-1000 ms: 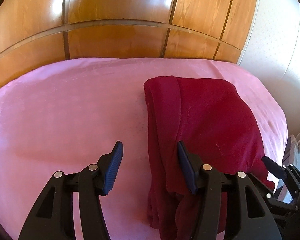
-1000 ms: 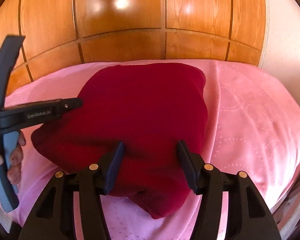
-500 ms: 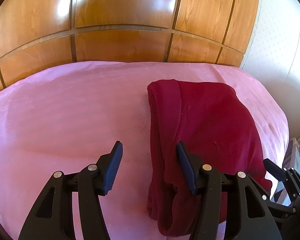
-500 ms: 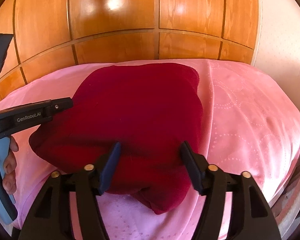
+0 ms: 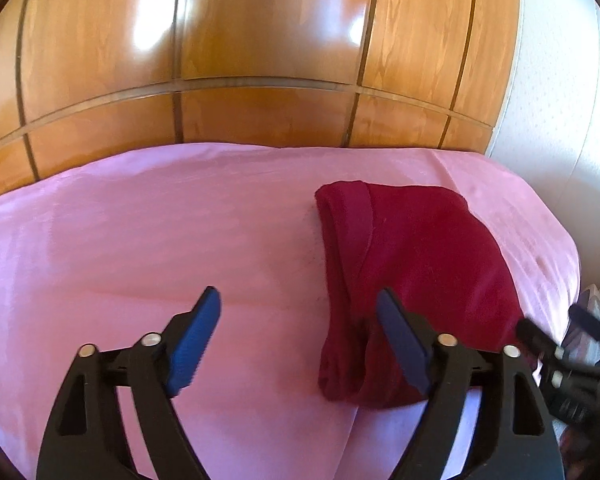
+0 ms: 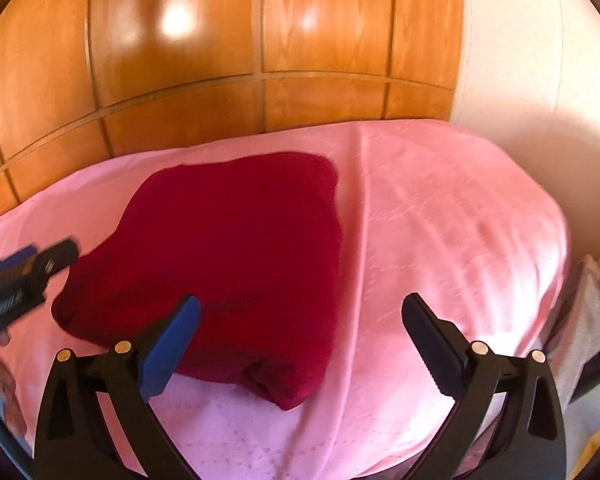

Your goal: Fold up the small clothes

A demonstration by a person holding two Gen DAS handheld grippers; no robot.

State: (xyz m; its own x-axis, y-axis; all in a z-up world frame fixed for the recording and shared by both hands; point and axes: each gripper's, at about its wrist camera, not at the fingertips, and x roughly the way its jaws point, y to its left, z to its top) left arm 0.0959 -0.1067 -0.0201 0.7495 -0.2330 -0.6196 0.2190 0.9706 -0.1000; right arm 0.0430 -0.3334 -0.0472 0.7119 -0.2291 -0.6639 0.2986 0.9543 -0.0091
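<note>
While both grippers hang over the bed (image 5: 148, 240), the folded dark red garment (image 5: 416, 272) lies flat on the pink sheet, on the bed's right half as the left camera sees it, closer to the white wall (image 5: 560, 100) than to the middle. Left gripper (image 5: 300, 336) has its fingers spread wide, gripping nothing, one blue pad over the garment's near edge. Right gripper (image 6: 300, 340) is spread wide too, empty, with the garment's near corner between its fingers. Wooden headboard (image 6: 180, 60) sits behind the garment.
</note>
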